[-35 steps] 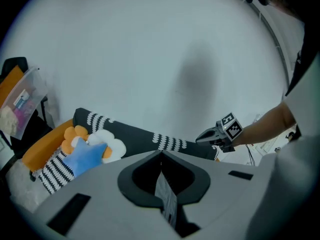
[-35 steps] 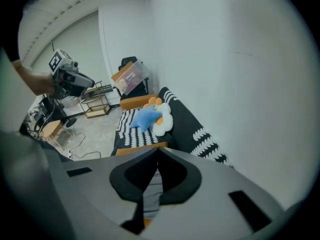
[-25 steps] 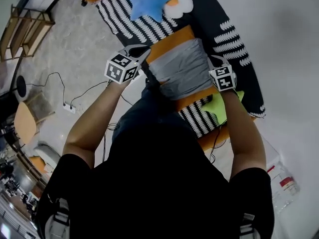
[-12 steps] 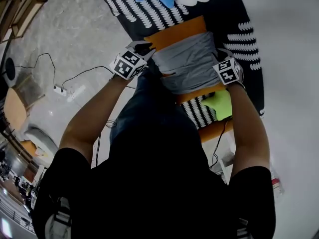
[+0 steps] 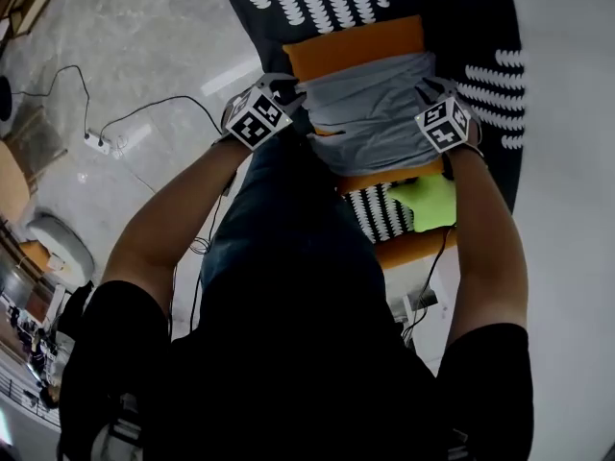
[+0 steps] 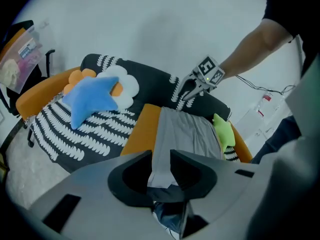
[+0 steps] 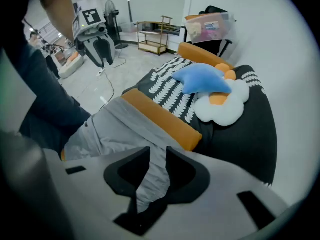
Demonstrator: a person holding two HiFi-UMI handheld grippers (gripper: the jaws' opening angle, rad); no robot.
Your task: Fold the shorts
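On the patterned sofa (image 5: 485, 27), my left gripper (image 6: 160, 168) and right gripper (image 7: 157, 166) have just been opening, shorts (image 5: 370, 109) loose between parted jaws; I'd lift straight off, not dragging cloth.

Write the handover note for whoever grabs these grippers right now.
Grippers: the left gripper has just been opening its jaws, and the left edge of the shorts lies loose between them. The right gripper has done the same at the right edge.
Things: the gray shorts lie flat across the orange cushion.
Done: shorts laid down and released.
Left: the number of folds cannot be told; check, then fold further if needed.
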